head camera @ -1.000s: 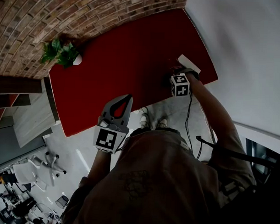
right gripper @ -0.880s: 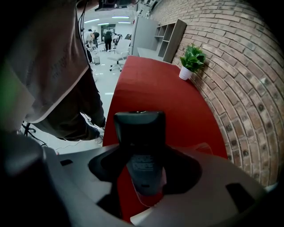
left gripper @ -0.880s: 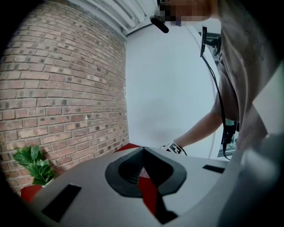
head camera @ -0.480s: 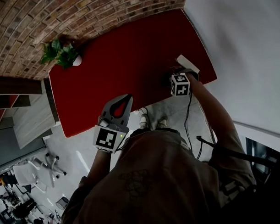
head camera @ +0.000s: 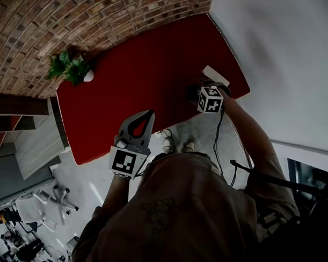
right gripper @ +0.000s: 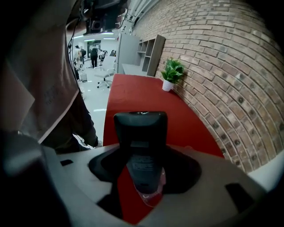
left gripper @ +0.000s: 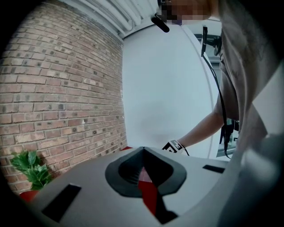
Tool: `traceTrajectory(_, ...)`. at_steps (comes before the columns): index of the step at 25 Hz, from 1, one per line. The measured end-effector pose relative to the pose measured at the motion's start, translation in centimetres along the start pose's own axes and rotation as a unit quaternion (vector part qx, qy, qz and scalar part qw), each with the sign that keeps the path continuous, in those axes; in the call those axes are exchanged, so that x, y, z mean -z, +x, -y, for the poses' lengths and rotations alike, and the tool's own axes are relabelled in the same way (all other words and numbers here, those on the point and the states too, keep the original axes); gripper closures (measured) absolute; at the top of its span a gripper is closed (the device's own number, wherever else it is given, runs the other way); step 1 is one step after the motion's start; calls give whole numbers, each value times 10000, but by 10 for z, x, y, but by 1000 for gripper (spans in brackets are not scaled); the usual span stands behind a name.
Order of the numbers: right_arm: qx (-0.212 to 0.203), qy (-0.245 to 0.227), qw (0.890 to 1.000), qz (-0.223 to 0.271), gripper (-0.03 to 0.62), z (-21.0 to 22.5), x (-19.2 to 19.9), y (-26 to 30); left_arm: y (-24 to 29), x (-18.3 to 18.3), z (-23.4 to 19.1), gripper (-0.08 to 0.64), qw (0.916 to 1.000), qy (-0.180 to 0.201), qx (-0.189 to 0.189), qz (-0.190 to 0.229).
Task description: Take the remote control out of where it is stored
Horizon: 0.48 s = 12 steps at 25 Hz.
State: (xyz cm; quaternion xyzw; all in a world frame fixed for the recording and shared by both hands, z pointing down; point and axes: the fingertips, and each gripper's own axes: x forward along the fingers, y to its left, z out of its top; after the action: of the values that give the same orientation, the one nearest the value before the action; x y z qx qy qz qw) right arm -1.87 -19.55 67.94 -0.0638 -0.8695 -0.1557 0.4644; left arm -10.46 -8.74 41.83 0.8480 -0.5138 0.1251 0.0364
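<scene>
The black remote control [right gripper: 141, 146] stands upright between the jaws of my right gripper [right gripper: 143, 175], which is shut on its lower half. A bit of clear plastic [right gripper: 150, 196] shows under the remote's lower end. In the head view the right gripper [head camera: 203, 90] hangs over the right end of the red table [head camera: 128, 73], beside a white box-like thing [head camera: 215, 76]. My left gripper [head camera: 151, 114] is held above the table's near edge with its tips together and nothing between them. The left gripper view shows the same shut tips [left gripper: 143, 150].
A potted plant [head camera: 69, 65] stands at the table's far left corner against the brick wall [head camera: 60, 16]. A white wall [head camera: 284, 62] runs past the table's right end. Grey shelving [head camera: 37, 139] and office chairs [head camera: 57, 196] stand on the floor to the left.
The right gripper has lifted a little above the table's right end with the remote in it. The left gripper has stayed where it was.
</scene>
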Motion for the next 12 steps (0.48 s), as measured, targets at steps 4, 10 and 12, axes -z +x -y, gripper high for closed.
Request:
traceTrajectory(4,151,172,9996,182,341,4,-9,-12,0,-2,3,552,10000,-2,44,42)
traceTrajectory(10,491,540,9961,502,341,13,-23,-35,0,-1,4,552,9999,71,122,50)
traceTrajectory(12,633,680,9936,642,341,17,-28,-45,0,-3,4,552,9998,94,129,82)
